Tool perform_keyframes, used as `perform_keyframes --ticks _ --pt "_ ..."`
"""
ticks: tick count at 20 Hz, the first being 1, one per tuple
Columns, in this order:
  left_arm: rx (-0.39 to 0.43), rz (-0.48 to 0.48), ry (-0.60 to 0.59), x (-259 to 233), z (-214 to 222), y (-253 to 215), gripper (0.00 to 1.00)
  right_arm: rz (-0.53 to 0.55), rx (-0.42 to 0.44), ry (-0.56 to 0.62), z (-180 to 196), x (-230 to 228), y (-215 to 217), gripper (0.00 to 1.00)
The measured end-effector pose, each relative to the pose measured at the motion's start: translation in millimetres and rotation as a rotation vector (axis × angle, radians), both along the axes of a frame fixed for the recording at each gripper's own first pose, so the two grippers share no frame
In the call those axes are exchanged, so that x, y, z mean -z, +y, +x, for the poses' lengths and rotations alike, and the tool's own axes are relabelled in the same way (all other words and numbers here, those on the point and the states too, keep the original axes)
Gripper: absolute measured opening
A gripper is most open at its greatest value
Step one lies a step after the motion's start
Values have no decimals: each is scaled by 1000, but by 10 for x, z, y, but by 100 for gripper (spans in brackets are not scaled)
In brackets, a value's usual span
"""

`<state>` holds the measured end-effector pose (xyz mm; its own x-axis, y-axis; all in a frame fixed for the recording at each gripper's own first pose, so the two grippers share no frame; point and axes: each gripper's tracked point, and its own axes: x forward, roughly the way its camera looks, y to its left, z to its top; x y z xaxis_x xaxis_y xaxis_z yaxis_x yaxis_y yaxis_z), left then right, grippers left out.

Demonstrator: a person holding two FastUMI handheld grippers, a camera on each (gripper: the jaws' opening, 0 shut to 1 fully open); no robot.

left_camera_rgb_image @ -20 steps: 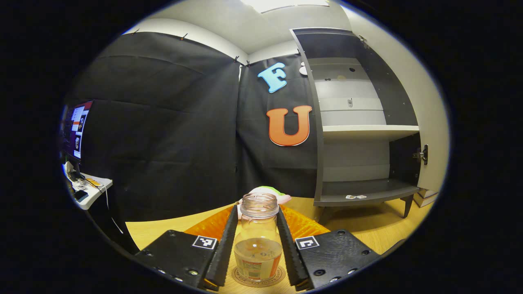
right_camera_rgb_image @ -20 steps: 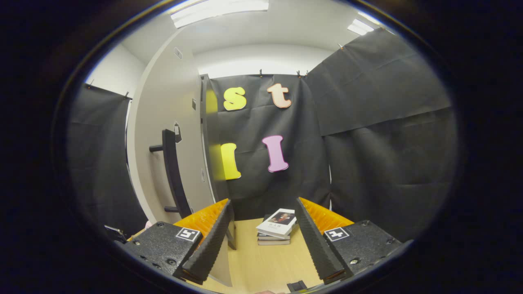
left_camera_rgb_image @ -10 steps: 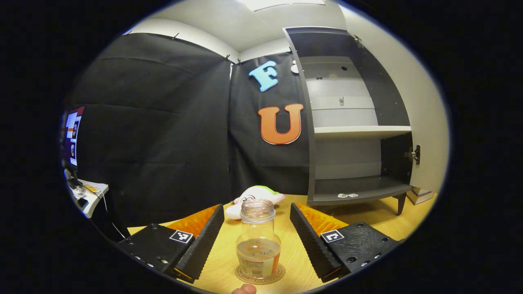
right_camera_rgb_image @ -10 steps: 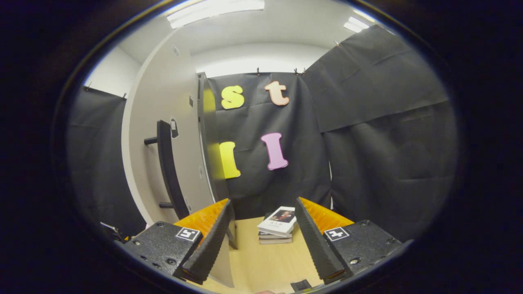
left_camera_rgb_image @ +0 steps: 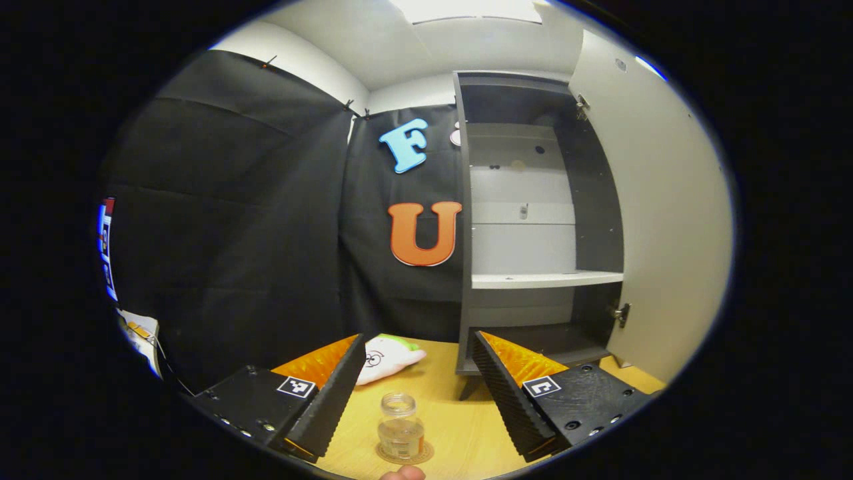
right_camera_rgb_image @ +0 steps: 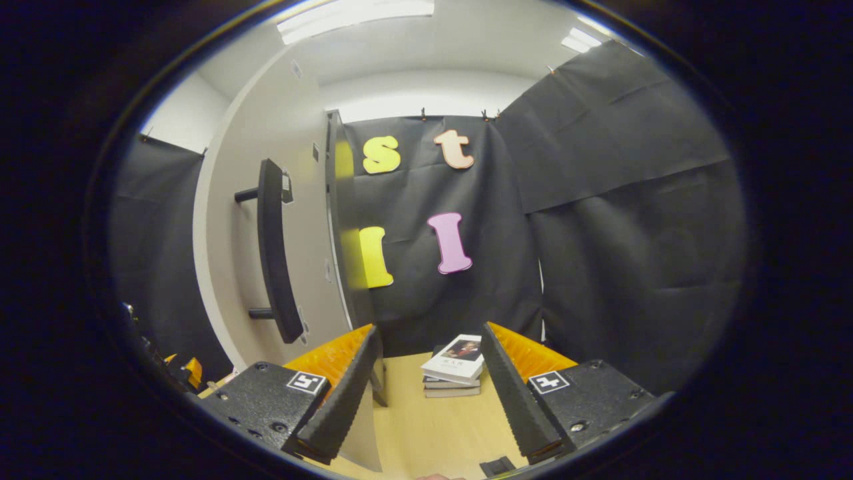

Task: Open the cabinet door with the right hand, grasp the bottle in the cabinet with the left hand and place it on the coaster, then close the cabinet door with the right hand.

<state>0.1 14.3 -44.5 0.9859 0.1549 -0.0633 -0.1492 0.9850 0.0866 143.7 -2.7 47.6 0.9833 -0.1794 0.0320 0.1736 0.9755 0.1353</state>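
Left gripper (left_camera_rgb_image: 414, 393): fingers spread wide, holding nothing, raised above the wooden table (left_camera_rgb_image: 466, 427). Between and below the fingers the bottle (left_camera_rgb_image: 400, 429) stands upright on the round coaster (left_camera_rgb_image: 404, 455), apart from both fingers, with bare tabletop on either side. A fingertip (left_camera_rgb_image: 398, 473) shows at the bottom edge of the left gripper view. Beyond the bottle a white plush toy (left_camera_rgb_image: 386, 351) lies near the black cloth wall. To the right stands the cabinet (left_camera_rgb_image: 526, 220), its interior exposed, with a pale shelf (left_camera_rgb_image: 546, 280) across the middle; the cabinet door (left_camera_rgb_image: 660, 220) is swung out wide at the right.

Right gripper (right_camera_rgb_image: 426, 390): fingers likewise spread, gripping nothing, over open tabletop (right_camera_rgb_image: 433, 433). To their left the cabinet door (right_camera_rgb_image: 300, 220) is seen from outside, its dark bar handle (right_camera_rgb_image: 273, 260) well apart from the fingers. A stack of books (right_camera_rgb_image: 454, 366) lies ahead between the fingers, near the cloth wall.
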Motion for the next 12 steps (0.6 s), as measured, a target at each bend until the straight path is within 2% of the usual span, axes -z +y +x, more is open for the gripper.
perform_keyframes --ticks 4,10,12 --pt "44 -28 -20 -371 37 -89 97 -1 -32 5 202 98 58 96" --pt "56 -33 1 -387 26 -161 95 -59 -109 19 361 14 344 95" --pt "54 -37 8 -380 28 -157 95 -92 -108 24 352 -7 377 95"
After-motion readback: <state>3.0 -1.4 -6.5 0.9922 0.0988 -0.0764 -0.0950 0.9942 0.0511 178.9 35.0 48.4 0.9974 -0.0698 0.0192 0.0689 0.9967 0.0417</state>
